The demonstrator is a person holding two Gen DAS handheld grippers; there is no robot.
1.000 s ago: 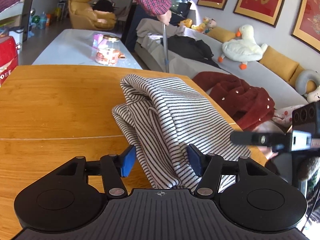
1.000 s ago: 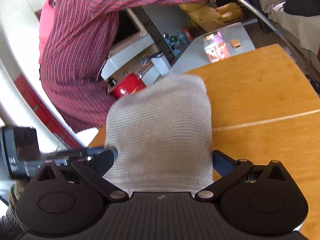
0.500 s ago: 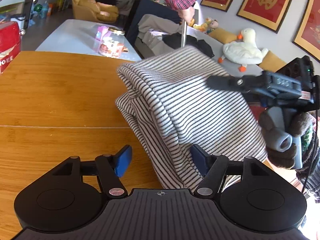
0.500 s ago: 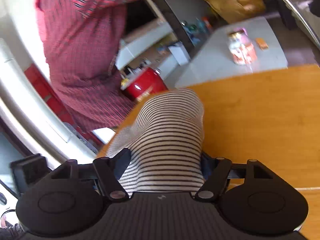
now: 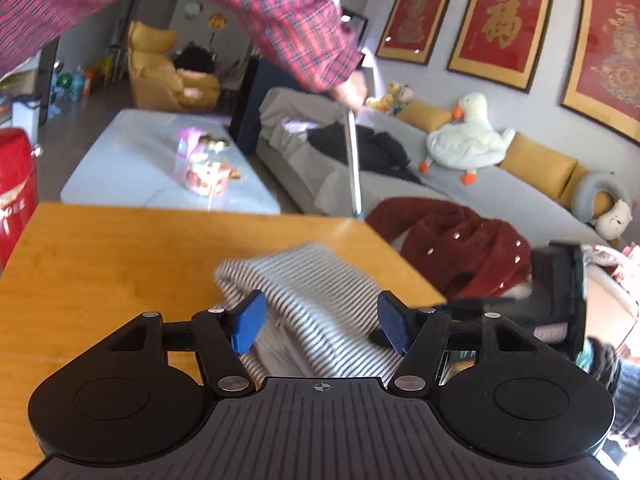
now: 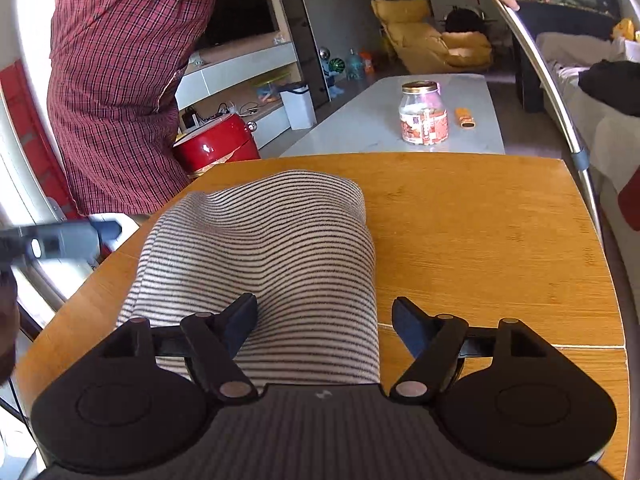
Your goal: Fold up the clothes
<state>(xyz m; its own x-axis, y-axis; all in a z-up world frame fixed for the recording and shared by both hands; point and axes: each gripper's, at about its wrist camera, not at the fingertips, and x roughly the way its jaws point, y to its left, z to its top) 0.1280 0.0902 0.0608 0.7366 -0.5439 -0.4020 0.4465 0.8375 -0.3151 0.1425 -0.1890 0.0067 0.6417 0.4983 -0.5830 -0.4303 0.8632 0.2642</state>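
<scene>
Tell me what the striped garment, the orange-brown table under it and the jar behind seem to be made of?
Black-and-white striped garment: soft knit fabric, judging by its fine ribbing and slumped folds. Orange-brown table: wood, possibly bamboo, with fine grain, a plank seam and a smooth sheen. Labelled jar: clear glass or plastic, I can't tell which, with a gold metal-looking lid.

Glass jar (image 6: 424,114) on white table (image 6: 472,92), plush goose (image 5: 470,136) on grey sofa (image 5: 512,196), red pot (image 6: 216,146)
</scene>
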